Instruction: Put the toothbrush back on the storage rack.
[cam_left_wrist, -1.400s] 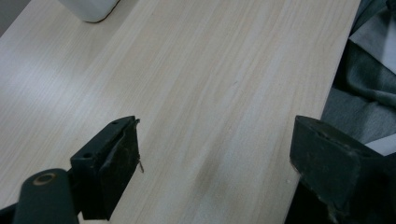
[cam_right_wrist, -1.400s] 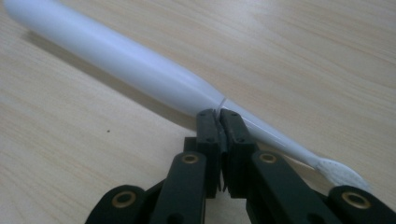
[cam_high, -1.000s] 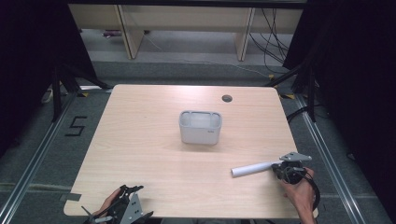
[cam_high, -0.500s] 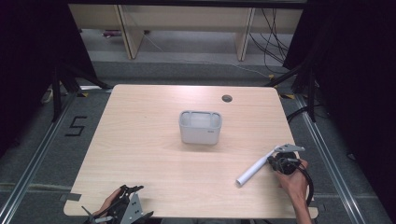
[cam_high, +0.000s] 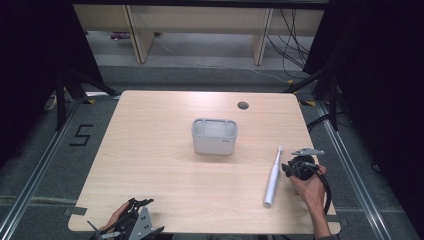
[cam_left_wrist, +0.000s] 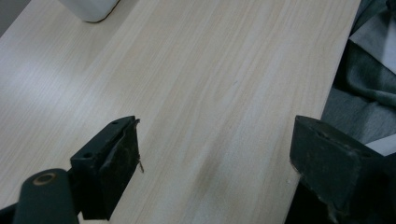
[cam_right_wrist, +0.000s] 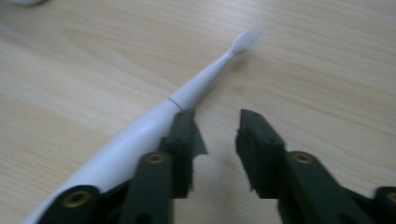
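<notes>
Your right tongs (cam_high: 296, 169) have just been opening, nothing between them; toothbrush (cam_high: 273, 176) lies on the desk (cam_high: 160, 150) just beside them, handle end cut off in the right gripper view. Left tongs (cam_high: 131, 226) gape empty, well apart from the toothbrush.

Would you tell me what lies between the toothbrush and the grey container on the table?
Nothing: in the high view, bare tabletop separates the toothbrush from the grey container.

From my seat, the toothbrush (cam_right_wrist: 140, 135) handle runs off the right gripper view's frame at seven o'clock, partly hidden behind a jaw, and its bristles are blurred. The grey container (cam_left_wrist: 91, 8) is cut off at eleven o'clock in the left gripper view. The left gripper (cam_high: 131, 226) is clipped at six o'clock in the high view.
</notes>
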